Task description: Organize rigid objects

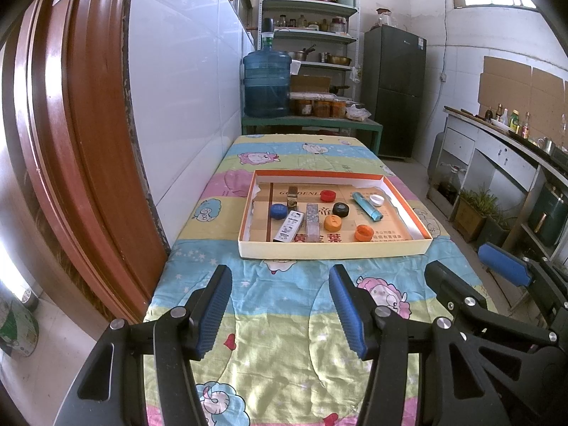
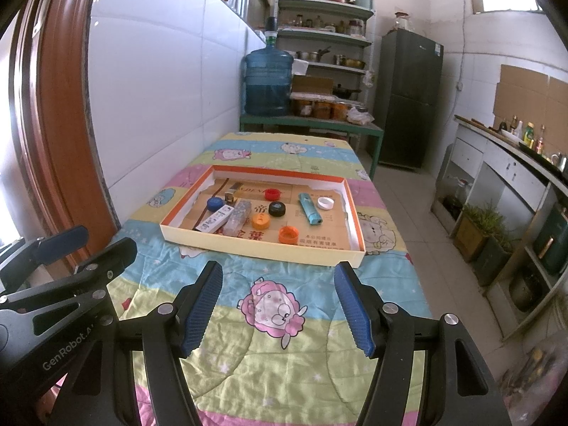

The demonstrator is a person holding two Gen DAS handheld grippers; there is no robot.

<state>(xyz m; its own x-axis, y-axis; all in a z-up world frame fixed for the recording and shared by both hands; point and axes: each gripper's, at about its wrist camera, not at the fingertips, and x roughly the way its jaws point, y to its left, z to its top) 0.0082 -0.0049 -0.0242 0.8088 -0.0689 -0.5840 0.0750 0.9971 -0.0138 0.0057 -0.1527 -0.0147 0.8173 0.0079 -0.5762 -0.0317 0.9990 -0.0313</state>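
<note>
currently both claws, left gripper [image 1: 280, 314] and right gripper [image 2: 278, 310], hang wide apart and empty short of the tray [image 1: 333, 250] holding caps and lighters, risk: orange cap [image 1: 363, 233] by the near wall gets knocked.

- Domestic kitchen: dark refrigerator [image 1: 394, 88] far ahead of the jaws.
- Open shelving [image 1: 309, 32] stacked with pots and jars.
- Water jug [image 1: 267, 83] ahead, left.
- Sauce bottles [image 1: 511, 120] on worktop, right.
</note>
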